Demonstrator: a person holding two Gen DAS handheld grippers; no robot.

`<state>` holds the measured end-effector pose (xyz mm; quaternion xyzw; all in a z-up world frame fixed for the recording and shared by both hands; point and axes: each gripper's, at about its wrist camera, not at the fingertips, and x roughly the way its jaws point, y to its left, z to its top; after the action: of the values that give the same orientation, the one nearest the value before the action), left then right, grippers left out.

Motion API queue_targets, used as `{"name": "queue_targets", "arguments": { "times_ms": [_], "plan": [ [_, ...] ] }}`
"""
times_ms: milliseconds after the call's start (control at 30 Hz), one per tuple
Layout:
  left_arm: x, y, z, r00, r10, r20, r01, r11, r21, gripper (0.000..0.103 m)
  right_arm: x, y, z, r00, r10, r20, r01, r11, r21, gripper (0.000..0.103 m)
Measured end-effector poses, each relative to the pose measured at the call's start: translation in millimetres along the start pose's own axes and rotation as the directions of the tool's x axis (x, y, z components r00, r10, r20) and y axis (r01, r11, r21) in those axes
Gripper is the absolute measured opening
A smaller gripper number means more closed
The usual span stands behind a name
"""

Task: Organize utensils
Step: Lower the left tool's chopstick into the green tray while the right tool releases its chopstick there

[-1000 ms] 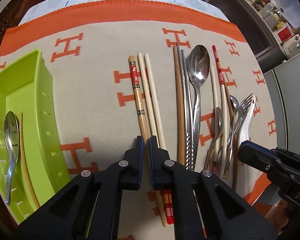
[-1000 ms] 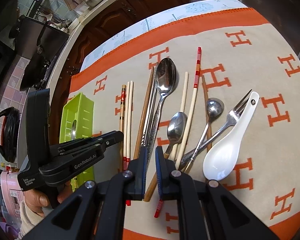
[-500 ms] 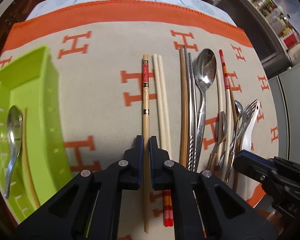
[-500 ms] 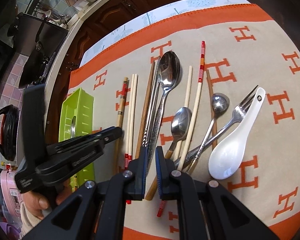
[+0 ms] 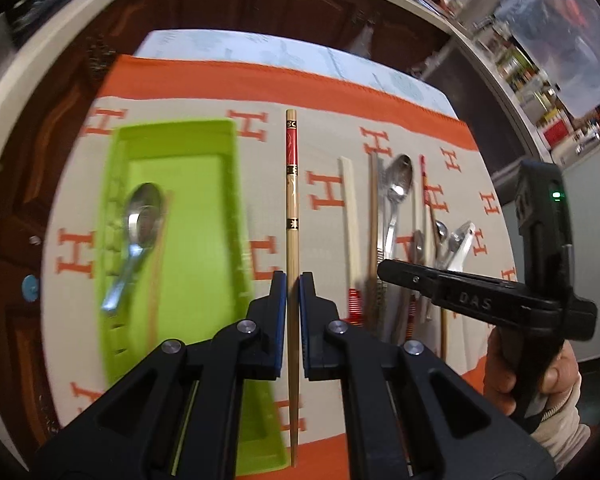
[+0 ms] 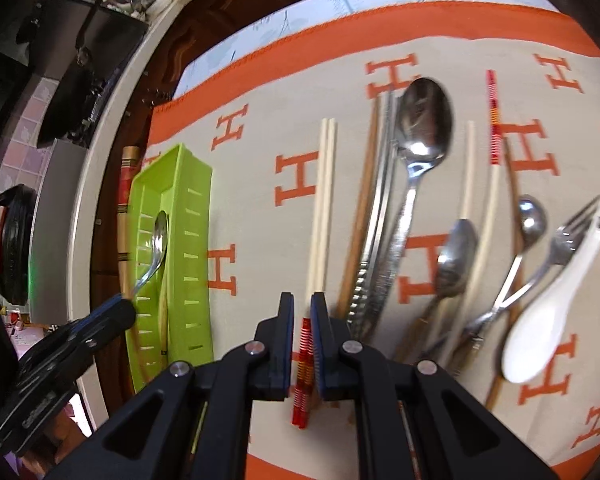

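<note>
We judge the green tray (image 5: 220, 184) a narrow target; the long red-banded chopstick (image 5: 291, 200), pinched low by our left tool (image 5: 293, 280), could swing, strike the rim and land on the blanket-covered surface (image 5: 320, 120); the stick runs straight forward from the clamped jaws, just right of the tray; our right tool (image 6: 302, 308), nearly closed and empty, hangs above the striped chopsticks (image 6: 302, 360).

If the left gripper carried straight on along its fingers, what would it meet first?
Probably bare beige-and-orange cloth just right of the lime-green plastic tray; depth is unclear. The left gripper holds a red-banded bamboo chopstick pointing that way.
</note>
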<state>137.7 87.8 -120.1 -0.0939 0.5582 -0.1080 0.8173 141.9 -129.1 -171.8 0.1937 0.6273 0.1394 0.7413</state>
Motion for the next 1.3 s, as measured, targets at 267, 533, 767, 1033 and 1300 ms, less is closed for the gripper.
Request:
{"name": "queue_targets", "arguments": {
  "times_ms": [267, 533, 767, 1033, 1300],
  "plan": [
    [-13.0, 30.9, -7.7, 1.0, -0.012, 0.013, 0.012, 0.998, -0.054, 0.004, 25.2, 8.2, 6.0, 0.997, -0.059, -0.052, 0.059, 0.998, 0.004, 0.008],
    [-6.7, 40.2, -8.5, 1.0, -0.023, 0.013, 0.024, 0.996, -0.082, 0.004, 32.6, 25.5, 6.9, 0.978, -0.199, -0.057, 0.197, 0.98, -0.036, 0.009],
    [-6.7, 50.0, -11.6, 0.999, -0.036, 0.01, 0.037, 0.994, -0.107, 0.004, 48.6, 42.3, 10.6, 0.95, -0.307, -0.061, 0.301, 0.95, -0.088, 0.009],
    [-15.6, 60.2, -14.3, 0.999, -0.033, 0.026, 0.036, 0.993, -0.11, 0.004, 29.8, 54.9, 2.0, 0.976, -0.215, -0.033, 0.212, 0.975, -0.071, 0.006],
    [-30.3, 72.2, -17.2, 0.998, 0.001, 0.062, 0.006, 0.994, -0.113, 0.004, -10.2, 101.6, -15.2, 0.999, 0.011, -0.041, -0.016, 0.993, -0.117, 0.006]
  ]
}}
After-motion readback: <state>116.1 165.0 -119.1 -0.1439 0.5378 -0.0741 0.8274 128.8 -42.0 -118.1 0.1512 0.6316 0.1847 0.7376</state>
